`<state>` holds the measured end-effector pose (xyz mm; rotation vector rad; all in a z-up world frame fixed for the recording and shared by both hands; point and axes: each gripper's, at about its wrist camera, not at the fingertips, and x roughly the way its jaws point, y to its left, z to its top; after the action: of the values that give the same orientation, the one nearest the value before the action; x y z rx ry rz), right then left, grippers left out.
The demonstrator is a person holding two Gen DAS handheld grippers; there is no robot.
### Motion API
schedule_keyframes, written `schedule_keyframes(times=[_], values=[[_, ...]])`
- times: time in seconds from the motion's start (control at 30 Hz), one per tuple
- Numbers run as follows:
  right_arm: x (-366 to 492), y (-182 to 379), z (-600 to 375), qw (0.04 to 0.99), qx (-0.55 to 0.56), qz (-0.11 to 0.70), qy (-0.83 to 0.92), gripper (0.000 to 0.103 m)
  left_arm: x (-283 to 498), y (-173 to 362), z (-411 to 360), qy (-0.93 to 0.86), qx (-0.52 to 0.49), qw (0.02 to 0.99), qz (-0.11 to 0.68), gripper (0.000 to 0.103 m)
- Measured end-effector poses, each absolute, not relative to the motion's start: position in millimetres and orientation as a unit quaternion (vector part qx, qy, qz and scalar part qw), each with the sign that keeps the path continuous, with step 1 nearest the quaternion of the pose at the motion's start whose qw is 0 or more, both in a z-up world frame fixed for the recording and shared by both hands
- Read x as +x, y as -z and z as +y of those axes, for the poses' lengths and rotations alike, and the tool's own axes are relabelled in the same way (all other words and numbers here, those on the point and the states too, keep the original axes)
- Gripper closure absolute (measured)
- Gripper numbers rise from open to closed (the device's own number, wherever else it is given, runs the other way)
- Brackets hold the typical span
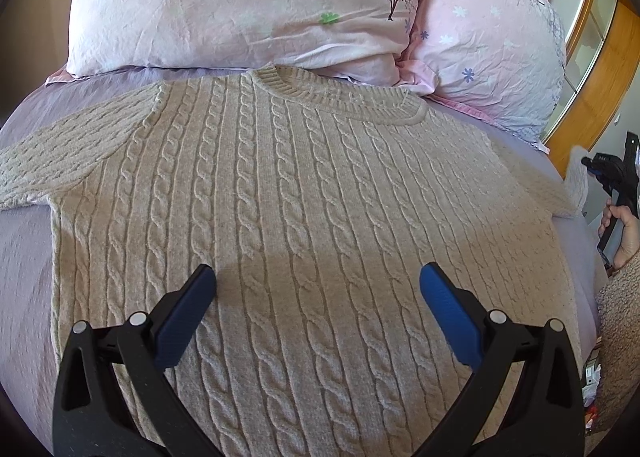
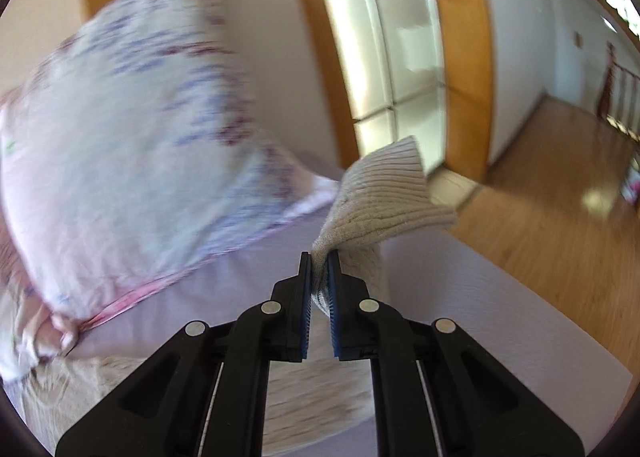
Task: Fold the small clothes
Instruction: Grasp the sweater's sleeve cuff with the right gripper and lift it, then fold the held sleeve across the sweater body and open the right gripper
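Beige cable-knit sweater (image 1: 304, 193) lies front-up & spread flat on the lavender bed sheet (image 1: 24, 257), ribbed collar (image 1: 340, 97) toward the two floral pillows (image 1: 248, 5) at the head of the bed, collar just touching the pillows' lower edge. One sleeve (image 1: 52, 161) runs out flat to the left side of the left wrist view. Left gripper (image 1: 318, 281) hovers over the lower chest of the sweater w/ its blue-padded fingers (image 1: 192, 309) wide apart, nothing between them; can't tell if the tips touch the knit. Right gripper (image 2: 319, 261) has its fingers (image 2: 306, 297) clamped on the other sleeve's ribbed cuff (image 2: 384, 197): cuff is pinched near its edge, lifted off the sheet, and fans out beyond the fingertips, w/ the rest of the sleeve trailing down below the gripper. In the left wrist view the right gripper (image 1: 612, 177) shows at the far right edge, held by a bare hand (image 1: 624, 233), beside the bed's side. Right wrist view is motion-blurred; the nearer pillow (image 2: 132, 145) fills its left half. Bkgd: wood-framed glass panel (image 2: 392, 49) and wood floor (image 2: 540, 217) beyond the bed's edge.
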<state>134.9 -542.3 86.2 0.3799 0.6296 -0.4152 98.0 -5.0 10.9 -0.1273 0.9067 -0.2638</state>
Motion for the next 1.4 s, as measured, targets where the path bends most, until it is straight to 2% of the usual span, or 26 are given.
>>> schedule_keyframes(times=[0.37, 0.67, 0.83, 1.0, 1.3, 1.4], values=[[156, -102, -394, 0.939, 0.117, 0.320, 0.034, 0.095, 93, -16, 8, 0.134, -0.077, 0.890, 0.430, 0.002], [170, -69, -294, 0.897, 0.145, 0.403, -0.109, 0.095, 85, -27, 40, 0.122, -0.099, 0.899, 0.408, 0.002], [162, -74, -228, 0.890, 0.120, 0.404, -0.172, 0.095, 81, -39, 83, 0.107, -0.162, 0.904, 0.380, 0.002], [129, -63, -129, 0.869, -0.001, 0.423, -0.256, 0.095, 77, -54, 130, 0.041, -0.178, 0.920, 0.347, 0.002], [129, -59, -78, 0.851, 0.027, 0.448, -0.273, 0.094, 71, -55, 237, -0.069, -0.263, 0.905, 0.327, 0.002], [123, -50, -52, 0.807, 0.022, 0.483, -0.339, 0.084, 74, -53, 266, -0.098, -0.267, 0.902, 0.324, 0.002]])
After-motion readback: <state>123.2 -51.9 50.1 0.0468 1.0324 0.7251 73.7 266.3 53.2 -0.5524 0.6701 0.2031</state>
